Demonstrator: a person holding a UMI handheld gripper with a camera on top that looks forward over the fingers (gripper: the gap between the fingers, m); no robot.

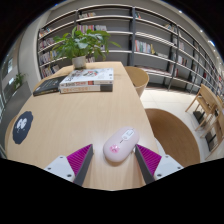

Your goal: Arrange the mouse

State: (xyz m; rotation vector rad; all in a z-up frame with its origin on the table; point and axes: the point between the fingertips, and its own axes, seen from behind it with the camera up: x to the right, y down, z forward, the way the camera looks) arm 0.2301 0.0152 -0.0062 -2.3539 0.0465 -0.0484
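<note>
A white computer mouse (120, 146) with a pink spot near its close end lies on the light wooden table (70, 120). It stands between the tips of my gripper (113, 156), angled toward the table's right edge. The two fingers, with magenta pads (80, 157), are spread wide. A gap shows between the mouse and each pad, and the mouse rests on the table on its own.
A dark round mouse mat (21, 126) lies near the table's left edge. Farther along are stacked books (86, 80), a dark notebook (48, 87) and a potted plant (80, 45). Wooden chairs (137, 78) stand to the right, and bookshelves (140, 35) line the back wall.
</note>
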